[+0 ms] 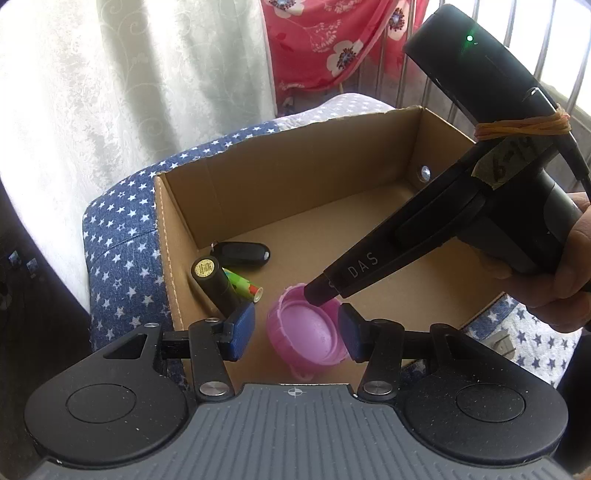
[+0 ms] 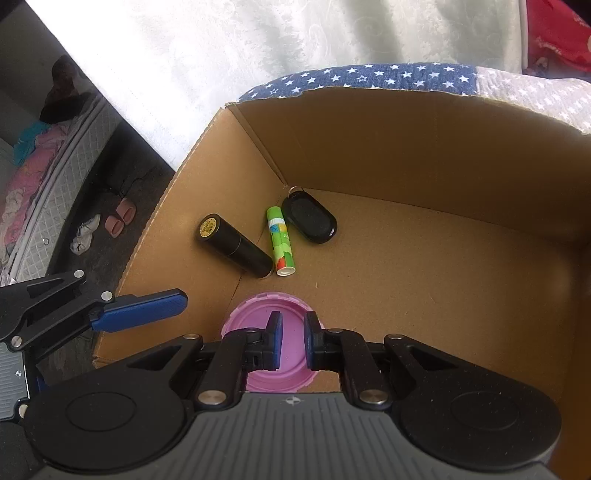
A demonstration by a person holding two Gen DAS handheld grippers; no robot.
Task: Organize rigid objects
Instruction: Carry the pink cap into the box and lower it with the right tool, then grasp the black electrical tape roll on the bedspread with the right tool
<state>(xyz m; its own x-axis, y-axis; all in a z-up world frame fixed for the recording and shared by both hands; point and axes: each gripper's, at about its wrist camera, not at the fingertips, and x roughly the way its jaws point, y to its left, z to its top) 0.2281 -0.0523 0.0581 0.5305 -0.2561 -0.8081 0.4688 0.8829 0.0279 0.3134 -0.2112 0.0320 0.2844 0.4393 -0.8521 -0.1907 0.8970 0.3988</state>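
A pink plastic lid (image 1: pixel 295 332) (image 2: pixel 258 317) hangs tilted over the near-left corner of an open cardboard box (image 1: pixel 295 166) (image 2: pixel 406 147). My right gripper (image 2: pixel 293 332) (image 1: pixel 319 293) is shut on the lid's rim. My left gripper (image 1: pixel 295 334) straddles the lid with its blue pads apart. The left pad stands clear of the lid and the right pad is close against it. One left finger (image 2: pixel 147 310) shows apart from the lid. On the box floor lie a black cylinder (image 1: pixel 216 284) (image 2: pixel 236 245), a green tube (image 1: pixel 245 286) (image 2: pixel 281 242) and a black key fob (image 1: pixel 242 253) (image 2: pixel 310 219).
The box sits on a blue star-print cushion (image 1: pixel 122 258) (image 2: pixel 369 77). A white curtain (image 1: pixel 147 92) hangs behind, beside red floral cloth (image 1: pixel 332 40) and metal bars (image 1: pixel 517 29). Slippers (image 2: pixel 120 218) lie on the dark floor at left. A hand (image 1: pixel 565 288) grips the right tool.
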